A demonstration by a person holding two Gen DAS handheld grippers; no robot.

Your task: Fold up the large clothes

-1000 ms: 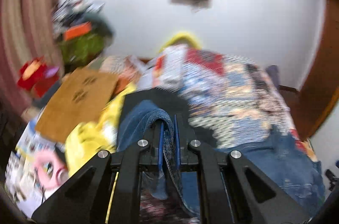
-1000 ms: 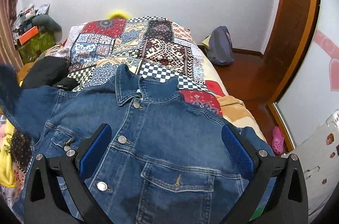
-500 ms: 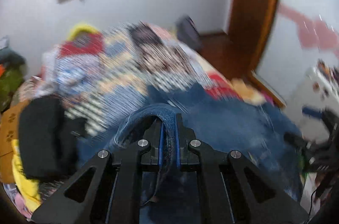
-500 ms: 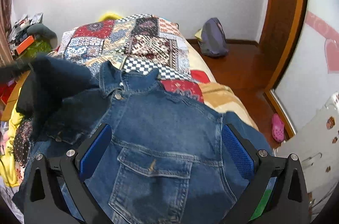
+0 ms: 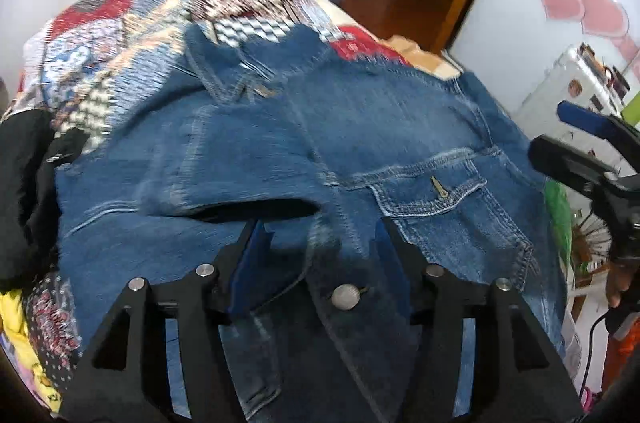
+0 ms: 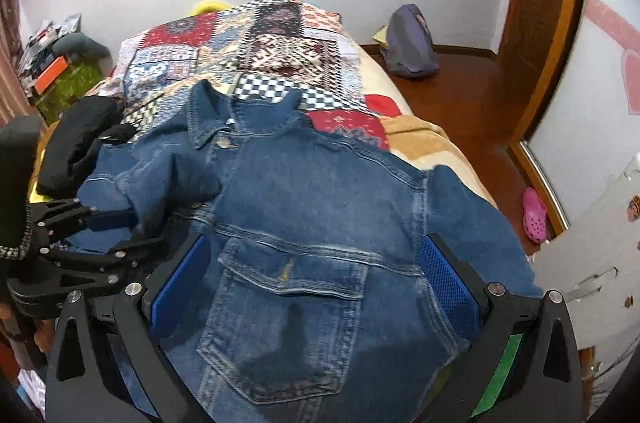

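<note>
1. The denim jacket [image 5: 400, 127] is motion-blurred beyond the left gripper's [image 5: 320, 247] fingers, sharper only around the pocket past the right-hand finger.
2. Its hem runs below the picture's bottom edge, behind both grippers' fingers.
3. The patchwork bedspread [image 5: 132, 23] far ahead of those fingers is smeared; its patterns cannot be made out.
4. The jacket hides the bed beneath the right gripper's [image 6: 316, 279] fingers.

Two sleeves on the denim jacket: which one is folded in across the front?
The denim jacket's sleeve on the black-garment side; it lies across the chest. The other sleeve lies out along the bed edge.
</note>
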